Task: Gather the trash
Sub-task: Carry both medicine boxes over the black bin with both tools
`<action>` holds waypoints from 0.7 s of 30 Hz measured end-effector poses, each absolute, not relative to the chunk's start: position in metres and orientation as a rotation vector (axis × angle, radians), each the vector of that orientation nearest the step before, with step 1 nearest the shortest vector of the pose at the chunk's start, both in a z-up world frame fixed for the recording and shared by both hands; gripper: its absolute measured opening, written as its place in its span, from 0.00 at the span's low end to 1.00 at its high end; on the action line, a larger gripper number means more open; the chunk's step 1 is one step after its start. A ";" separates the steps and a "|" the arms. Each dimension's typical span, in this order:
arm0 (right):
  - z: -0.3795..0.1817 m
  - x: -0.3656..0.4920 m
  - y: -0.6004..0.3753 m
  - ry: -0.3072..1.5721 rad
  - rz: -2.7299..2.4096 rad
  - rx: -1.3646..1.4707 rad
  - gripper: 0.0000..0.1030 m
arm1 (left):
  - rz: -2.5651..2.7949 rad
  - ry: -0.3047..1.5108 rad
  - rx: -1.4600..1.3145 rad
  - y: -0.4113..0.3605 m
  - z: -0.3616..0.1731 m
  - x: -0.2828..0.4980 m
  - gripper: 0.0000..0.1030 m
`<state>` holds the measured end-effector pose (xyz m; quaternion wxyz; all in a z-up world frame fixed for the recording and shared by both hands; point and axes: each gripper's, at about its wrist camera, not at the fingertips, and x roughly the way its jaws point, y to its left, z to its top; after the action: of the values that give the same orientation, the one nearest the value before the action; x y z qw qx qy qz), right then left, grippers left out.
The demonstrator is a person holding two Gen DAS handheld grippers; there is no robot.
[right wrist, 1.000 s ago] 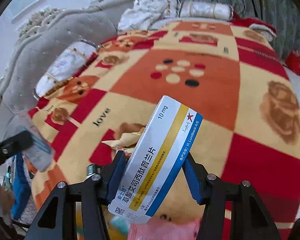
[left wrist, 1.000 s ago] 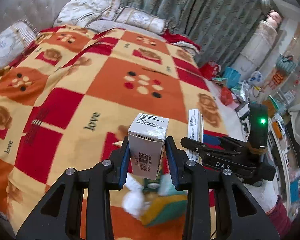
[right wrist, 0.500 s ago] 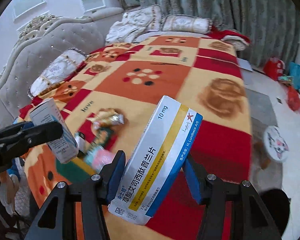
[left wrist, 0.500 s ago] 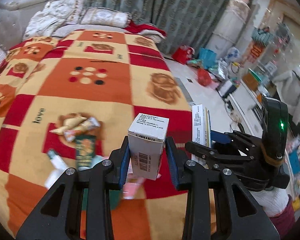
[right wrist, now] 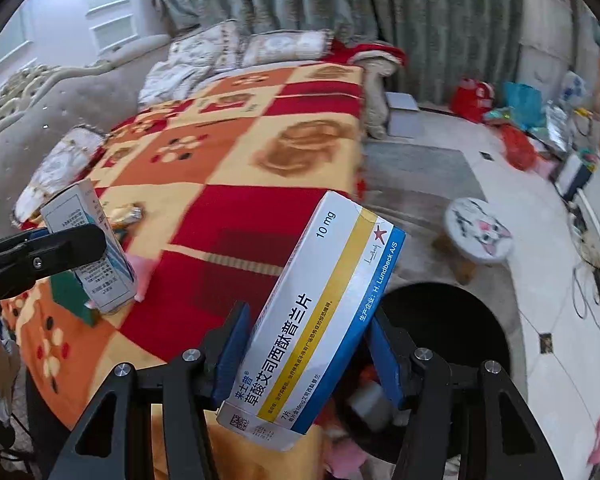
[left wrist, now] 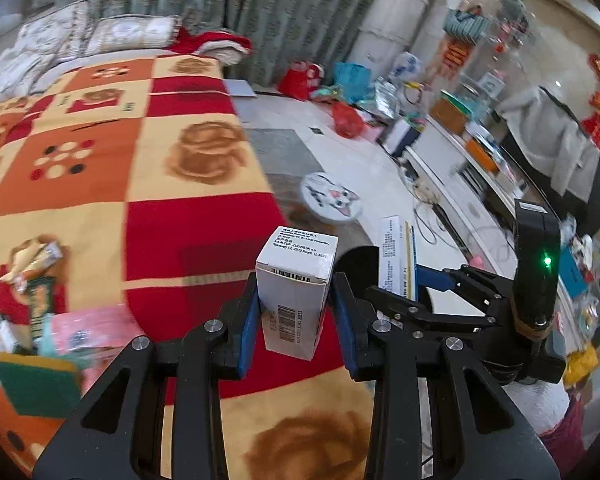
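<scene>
**Two boxes held near the bin**

The left gripper (left wrist: 294,312) has its fingers closed on a small white box (left wrist: 294,292), above the bed (left wrist: 100,200) edge. The right gripper (right wrist: 306,356) fingers clamp a long pill box (right wrist: 312,320), tilted, just beside the black bin (right wrist: 460,320), which stands on the floor at the bed's edge and has scraps inside

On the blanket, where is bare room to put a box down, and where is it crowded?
Free: the red square and the brown-rose square, toward the bed's floor-side edge. Crowded: the corner beside them with the snack wrappers, pink packet and green sponge.
</scene>
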<state>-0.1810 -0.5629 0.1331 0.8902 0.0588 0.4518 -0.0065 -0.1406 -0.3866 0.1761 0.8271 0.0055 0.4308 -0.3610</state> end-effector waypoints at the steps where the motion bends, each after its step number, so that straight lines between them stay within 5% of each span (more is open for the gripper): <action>1: 0.131 -0.185 -0.572 0.944 -0.030 0.123 0.54 | -0.776 0.914 0.019 -0.396 0.175 -0.144 0.31; 21: 0.086 -0.209 -0.657 1.015 -0.173 0.214 0.54 | -0.886 1.040 -0.003 -0.500 0.118 -0.143 0.31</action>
<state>-0.2091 -0.6567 0.0857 0.8650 0.1019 0.4844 -0.0824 -0.1426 -0.5003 0.1181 0.7756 -0.0015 0.4807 -0.4092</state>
